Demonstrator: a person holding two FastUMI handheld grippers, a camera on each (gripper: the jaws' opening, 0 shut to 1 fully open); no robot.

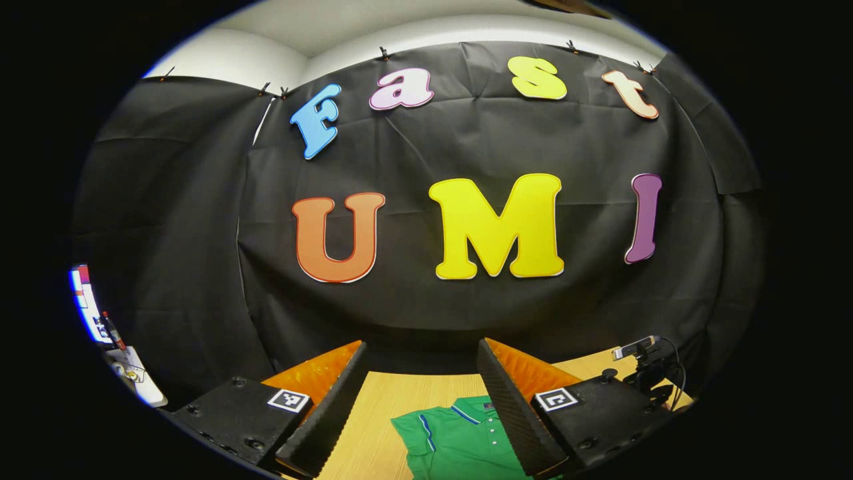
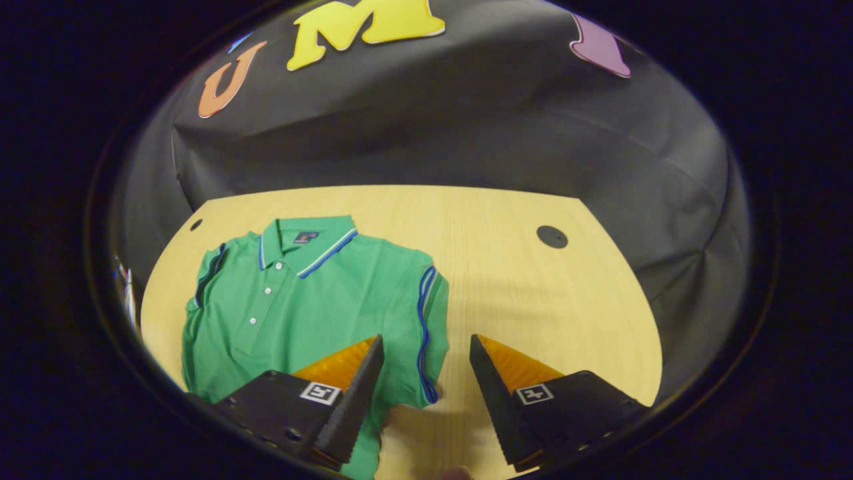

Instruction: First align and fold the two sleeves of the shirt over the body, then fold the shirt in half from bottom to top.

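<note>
A green polo shirt (image 2: 300,300) with blue-and-white trim lies flat, collar away from me, on the wooden table (image 2: 533,300). Both sleeves are folded in over the body, their blue stripes running down each side. My right gripper (image 2: 426,347) hovers open above the shirt's right sleeve edge, nothing between its fingers. In the left gripper view, my left gripper (image 1: 423,357) is open and raised, facing the booth wall. The shirt's collar and shoulder (image 1: 460,440) show low between its fingers.
A small camera on a black stand (image 1: 643,367) sits at the table's right edge in the left gripper view. A round black hole (image 2: 552,237) marks the table to the right of the shirt. Bare wood stretches on that side.
</note>
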